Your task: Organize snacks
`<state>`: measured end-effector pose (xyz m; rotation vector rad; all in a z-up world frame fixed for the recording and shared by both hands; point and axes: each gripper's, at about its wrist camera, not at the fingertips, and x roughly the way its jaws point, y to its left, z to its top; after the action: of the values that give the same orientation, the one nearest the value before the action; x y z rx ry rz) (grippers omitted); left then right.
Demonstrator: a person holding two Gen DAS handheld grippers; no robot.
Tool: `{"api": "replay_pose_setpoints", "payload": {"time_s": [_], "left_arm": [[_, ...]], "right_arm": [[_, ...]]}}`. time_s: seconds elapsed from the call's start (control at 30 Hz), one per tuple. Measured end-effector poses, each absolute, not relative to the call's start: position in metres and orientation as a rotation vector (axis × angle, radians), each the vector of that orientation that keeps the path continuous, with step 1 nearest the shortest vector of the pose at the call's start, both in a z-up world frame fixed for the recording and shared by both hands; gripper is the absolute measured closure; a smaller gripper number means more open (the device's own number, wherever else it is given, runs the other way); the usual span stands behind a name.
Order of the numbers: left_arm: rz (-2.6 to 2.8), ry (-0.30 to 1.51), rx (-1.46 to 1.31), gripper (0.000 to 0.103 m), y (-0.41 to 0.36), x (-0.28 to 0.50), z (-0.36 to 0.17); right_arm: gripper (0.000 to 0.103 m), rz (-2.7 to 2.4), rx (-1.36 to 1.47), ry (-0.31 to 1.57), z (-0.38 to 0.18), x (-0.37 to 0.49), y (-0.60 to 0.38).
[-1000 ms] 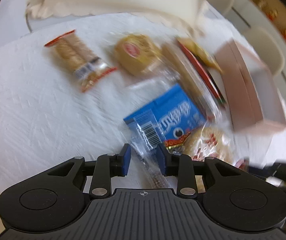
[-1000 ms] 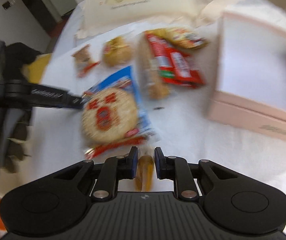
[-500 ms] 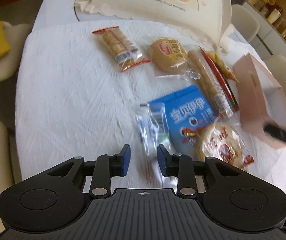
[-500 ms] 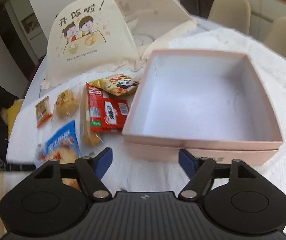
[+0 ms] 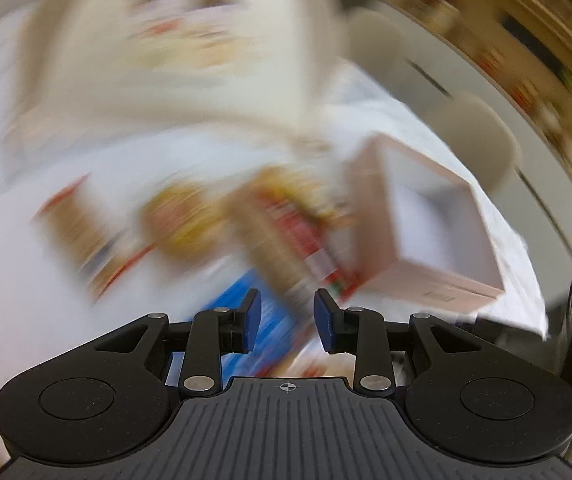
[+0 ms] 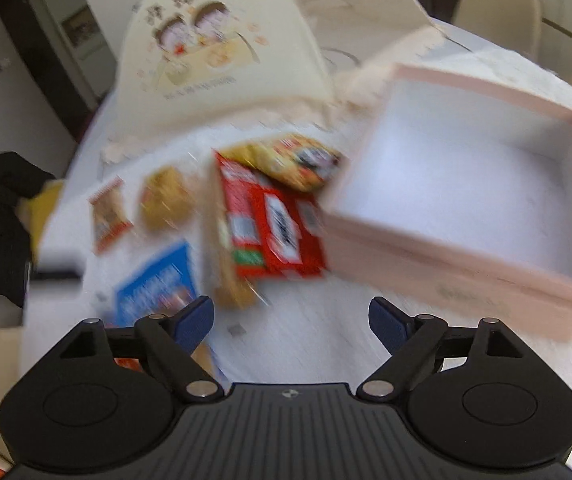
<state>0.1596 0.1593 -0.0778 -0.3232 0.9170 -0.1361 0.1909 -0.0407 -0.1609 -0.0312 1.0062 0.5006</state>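
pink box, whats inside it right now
The pink box shows only its bare white floor and walls; no snack is in it. The strip of floor behind its near wall is hidden. The red packet lies outside, by its left wall.

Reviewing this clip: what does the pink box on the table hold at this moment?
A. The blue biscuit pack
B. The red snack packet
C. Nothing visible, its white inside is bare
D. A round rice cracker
C: the pink box shows only its bare white floor, while the red snack packet lies outside against its wall.

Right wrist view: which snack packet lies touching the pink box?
The red packet: its right edge meets the pink box wall. The blue packet lies apart.
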Motion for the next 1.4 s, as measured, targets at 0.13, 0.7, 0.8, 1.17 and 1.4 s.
{"api": "replay_pose_setpoints", "payload": {"time_s": [0.13, 0.7, 0.8, 1.17, 1.4], "left_arm": [[-0.353, 0.927, -0.153, 0.069, 0.107, 0.230, -0.089], [-0.388, 1.107, -0.148, 0.094, 0.160, 0.211, -0.128], [-0.352, 1.093, -0.205, 0.094, 0.159, 0.210, -0.123], [-0.257, 1.090, -0.237, 0.083, 0.107, 0.299, -0.152], [-0.362, 1.144, -0.124, 0.086, 0.097, 0.292, -0.148]], "right_arm": [[0.018, 0.423, -0.021, 1.042, -0.169, 0.178, -0.063], [0.000, 0.441, -0.015, 1.087, -0.185, 0.169, -0.068], [0.000, 0.442, -0.050, 1.097, -0.185, 0.169, -0.065], [0.004, 0.415, -0.210, 1.063, -0.179, 0.141, -0.046], [0.004, 0.409, -0.181, 0.972, -0.156, 0.122, -0.078]]}}
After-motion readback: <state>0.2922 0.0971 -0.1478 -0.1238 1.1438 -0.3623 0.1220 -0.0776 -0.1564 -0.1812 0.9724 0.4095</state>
